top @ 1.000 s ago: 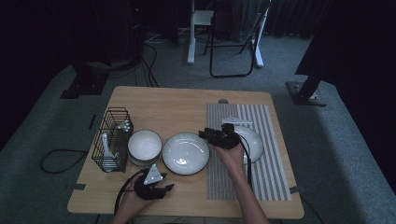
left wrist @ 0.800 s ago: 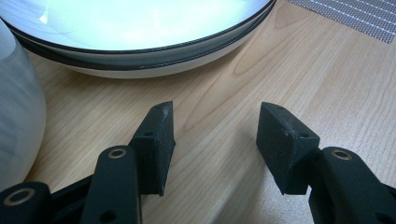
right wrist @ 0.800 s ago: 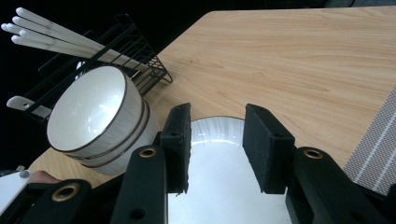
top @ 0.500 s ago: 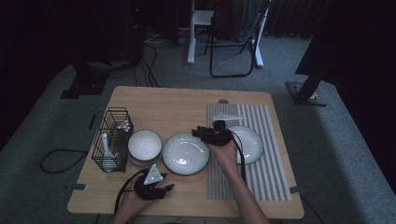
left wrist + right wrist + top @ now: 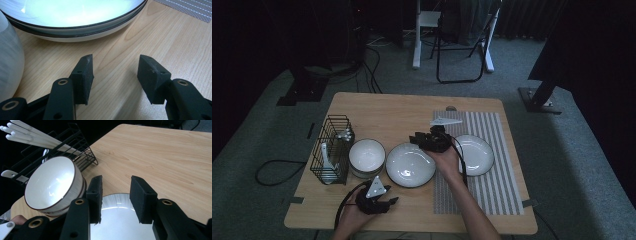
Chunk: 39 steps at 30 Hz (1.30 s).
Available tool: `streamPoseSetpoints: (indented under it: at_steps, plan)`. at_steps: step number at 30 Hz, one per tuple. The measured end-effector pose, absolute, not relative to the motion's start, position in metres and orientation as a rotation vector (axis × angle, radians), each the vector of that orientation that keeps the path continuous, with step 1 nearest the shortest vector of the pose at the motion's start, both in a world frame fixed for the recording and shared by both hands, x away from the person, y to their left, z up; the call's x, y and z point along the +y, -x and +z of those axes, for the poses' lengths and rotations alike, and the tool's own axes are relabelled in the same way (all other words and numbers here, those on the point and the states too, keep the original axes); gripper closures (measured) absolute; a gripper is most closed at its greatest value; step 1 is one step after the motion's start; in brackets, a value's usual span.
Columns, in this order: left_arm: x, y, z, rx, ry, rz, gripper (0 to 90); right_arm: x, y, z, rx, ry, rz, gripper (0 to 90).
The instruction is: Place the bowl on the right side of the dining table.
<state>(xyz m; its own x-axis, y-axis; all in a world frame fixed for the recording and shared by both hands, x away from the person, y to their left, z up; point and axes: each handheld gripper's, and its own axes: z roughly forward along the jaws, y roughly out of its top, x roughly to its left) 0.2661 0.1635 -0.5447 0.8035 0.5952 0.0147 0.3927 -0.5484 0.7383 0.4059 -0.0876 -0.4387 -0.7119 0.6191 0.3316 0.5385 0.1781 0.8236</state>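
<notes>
Plates are what I am working on: my right fingers (image 5: pixel 115 197), part open with nothing between them after closing in a little, hover over the far rim of the deep plate (image 5: pixel 410 164) on the desk (image 5: pixel 392 115). A flat plate (image 5: pixel 474 154) already lies on the striped mat (image 5: pixel 499 165) behind them. My left fingers (image 5: pixel 115 77), open and empty, rest low near the plate's near edge. Bowls (image 5: pixel 53 186) and the cutlery rack (image 5: pixel 332 149) ahead look untouched, so most seems left.

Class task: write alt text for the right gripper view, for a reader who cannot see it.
Two black jaws stand apart, empty, above a white round plate on a light wooden table. To their left sits a white bowl with a dark rim, beside a black wire rack holding white utensils.
</notes>
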Motion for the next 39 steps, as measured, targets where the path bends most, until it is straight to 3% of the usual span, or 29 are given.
streamPoseSetpoints:
  at_steps: [15, 39]
  plan:
    - [0.163, -0.266, -0.545, 0.720, -2.221, 0.333, 47.3, -0.061, -0.414, -0.436, 2.406, -1.097, 1.580, 61.0]
    - [0.163, -0.266, -0.545, 0.714, -2.224, 0.334, 47.3, 0.005, -0.417, -0.433, 2.545, -0.964, 1.490, 66.2]
